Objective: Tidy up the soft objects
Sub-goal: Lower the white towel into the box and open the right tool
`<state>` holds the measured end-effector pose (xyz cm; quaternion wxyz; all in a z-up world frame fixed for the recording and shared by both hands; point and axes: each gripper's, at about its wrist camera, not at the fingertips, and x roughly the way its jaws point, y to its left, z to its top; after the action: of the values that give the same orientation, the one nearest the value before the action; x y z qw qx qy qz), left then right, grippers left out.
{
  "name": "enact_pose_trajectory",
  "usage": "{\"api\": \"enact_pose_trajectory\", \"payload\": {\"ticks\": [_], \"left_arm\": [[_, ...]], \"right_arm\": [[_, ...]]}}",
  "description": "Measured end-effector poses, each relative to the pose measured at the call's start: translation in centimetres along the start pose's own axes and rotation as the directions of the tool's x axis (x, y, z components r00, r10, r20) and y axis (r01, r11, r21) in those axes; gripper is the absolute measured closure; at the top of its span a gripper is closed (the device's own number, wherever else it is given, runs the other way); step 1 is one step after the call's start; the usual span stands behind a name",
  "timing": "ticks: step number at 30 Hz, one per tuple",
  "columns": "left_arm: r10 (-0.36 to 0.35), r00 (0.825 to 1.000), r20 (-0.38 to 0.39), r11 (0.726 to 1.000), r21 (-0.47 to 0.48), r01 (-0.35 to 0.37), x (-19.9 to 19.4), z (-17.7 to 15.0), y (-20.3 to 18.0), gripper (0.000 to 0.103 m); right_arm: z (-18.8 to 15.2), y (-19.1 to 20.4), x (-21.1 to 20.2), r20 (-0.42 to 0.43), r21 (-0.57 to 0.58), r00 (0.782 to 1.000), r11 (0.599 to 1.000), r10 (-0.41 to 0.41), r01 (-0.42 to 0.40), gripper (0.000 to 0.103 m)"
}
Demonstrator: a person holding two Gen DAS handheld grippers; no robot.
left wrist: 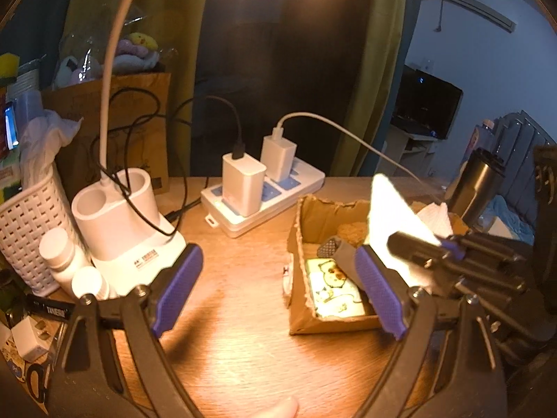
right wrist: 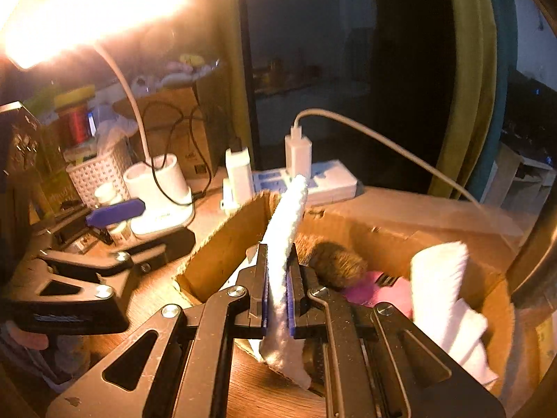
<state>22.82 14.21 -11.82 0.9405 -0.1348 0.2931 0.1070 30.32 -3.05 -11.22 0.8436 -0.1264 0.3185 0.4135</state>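
An open cardboard box (left wrist: 303,317) (right wrist: 222,250) stands on the wooden desk. My right gripper (right wrist: 277,292) (left wrist: 442,244) is shut on a flat white fluffy cloth (right wrist: 285,230) (left wrist: 393,216) and holds it upright over the box. Inside the box lie a brown furry item (right wrist: 339,264), a pink item (right wrist: 379,291), a white folded cloth (right wrist: 445,296) and a cartoon-printed piece (left wrist: 334,292). My left gripper (left wrist: 278,289) (right wrist: 139,226) is open and holds nothing. It hovers over the desk at the box's left side, with its right finger above the box's near corner.
A white power strip (left wrist: 296,188) with two chargers and cables sits behind the box. A white lamp base (left wrist: 128,230), small bottles (left wrist: 59,247) and a woven basket (left wrist: 24,230) stand at the left. A dark steel flask (left wrist: 477,181) stands at the right.
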Motion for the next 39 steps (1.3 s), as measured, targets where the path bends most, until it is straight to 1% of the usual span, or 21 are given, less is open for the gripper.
{"api": "enact_pose_trajectory", "payload": {"ticks": [4, 7, 8, 10, 11, 12, 19, 34, 39], "left_arm": [[0.001, 1.0, -0.002, 1.0, -0.005, -0.001, 0.1, -0.1, 0.3, 0.013], [0.003, 1.0, 0.0, 1.0, -0.009, -0.003, -0.1, -0.1, 0.4, 0.013], [0.003, 1.0, 0.0, 1.0, -0.009, -0.003, -0.1, -0.1, 0.4, 0.013], [0.003, 1.0, 0.003, 1.0, -0.006, -0.003, -0.3, -0.2, 0.3, 0.013], [0.003, 1.0, 0.006, 1.0, -0.004, -0.003, -0.4, -0.1, 0.2, 0.013], [0.002, 1.0, 0.009, 1.0, -0.003, -0.002, -0.6, -0.1, 0.2, 0.013], [-0.002, 0.999, 0.044, 1.0, 0.007, 0.002, -2.2, 0.3, -0.3, 0.013], [-0.054, 0.991, 0.123, 0.997, 0.066, 0.046, -8.0, 0.1, -3.4, 0.013], [-0.071, 0.986, 0.151, 0.995, 0.083, 0.058, -9.9, 0.1, -4.4, 0.013]], "right_arm": [[-0.5, 0.1, 1.2, -0.041, 0.004, 0.999, 1.0, -0.017, 0.018, 0.095], [-0.6, 0.2, 1.1, -0.043, 0.005, 0.999, 1.0, -0.019, 0.019, 0.093], [-0.5, 0.2, 1.1, -0.044, 0.005, 0.999, 1.0, -0.02, 0.02, 0.09], [-0.4, 0.3, 0.9, -0.041, 0.009, 0.999, 1.0, -0.024, 0.025, 0.078], [-0.3, 0.2, 0.6, -0.038, 0.013, 0.999, 1.0, -0.025, 0.026, 0.07], [-0.2, 0.2, 0.3, -0.032, 0.016, 0.999, 0.999, -0.027, 0.028, 0.067], [0.2, 0.3, -2.0, 0.002, 0.013, 0.997, 0.997, -0.079, 0.079, 0.065], [-0.7, 0.5, -9.9, 0.102, 0.037, 0.981, 0.986, -0.167, 0.164, 0.063], [-1.3, 0.6, -12.9, 0.136, 0.051, 0.971, 0.981, -0.194, 0.189, 0.055]]}}
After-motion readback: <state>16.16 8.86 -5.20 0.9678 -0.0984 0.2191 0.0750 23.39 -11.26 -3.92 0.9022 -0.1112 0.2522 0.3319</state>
